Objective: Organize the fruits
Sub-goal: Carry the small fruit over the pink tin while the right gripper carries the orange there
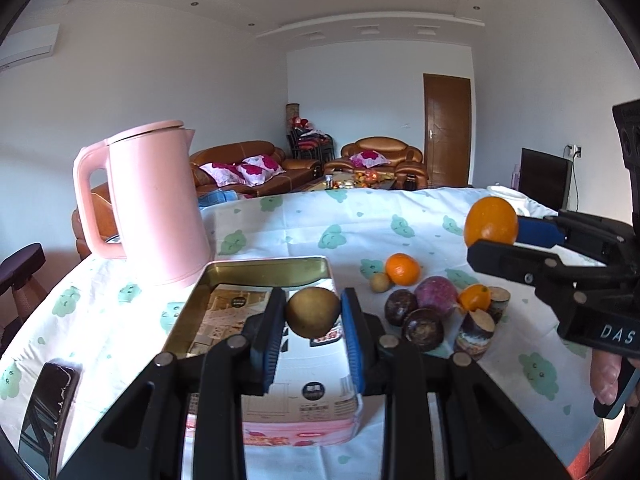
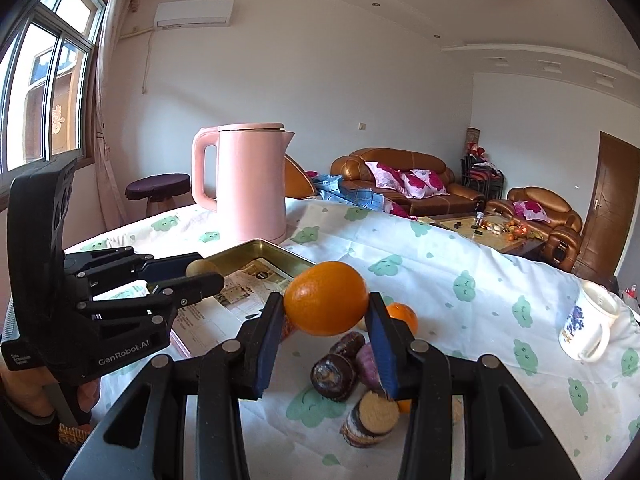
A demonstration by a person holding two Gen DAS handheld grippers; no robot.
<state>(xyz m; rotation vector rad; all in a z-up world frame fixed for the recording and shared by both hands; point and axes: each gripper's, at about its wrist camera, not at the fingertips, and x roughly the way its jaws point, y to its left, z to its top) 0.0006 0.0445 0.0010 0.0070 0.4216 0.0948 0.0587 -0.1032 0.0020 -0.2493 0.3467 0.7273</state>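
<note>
My left gripper (image 1: pixel 313 312) is shut on a small brown round fruit (image 1: pixel 313 312), held above the open gold-rimmed tin (image 1: pixel 264 266). My right gripper (image 2: pixel 326 300) is shut on a large orange (image 2: pixel 326 298), lifted over the fruit pile; the same orange (image 1: pixel 491 221) shows at the right of the left wrist view. On the cloth lie a mandarin (image 1: pixel 402 268), a small brown fruit (image 1: pixel 379 282), dark passion fruits (image 1: pixel 423 329), a purple fruit (image 1: pixel 436 294), another small orange (image 1: pixel 474 297) and cut purple yam pieces (image 1: pixel 476 334). From the right wrist, the left gripper (image 2: pixel 196 276) hangs over the tin (image 2: pixel 260 250).
A pink kettle (image 1: pixel 156 204) stands behind the tin at the table's far left. A white mug (image 2: pixel 588 326) with blue print sits near the right edge. The table carries a white cloth with green prints (image 2: pixel 460 264). A dark phone-like object (image 1: pixel 52 400) lies at front left.
</note>
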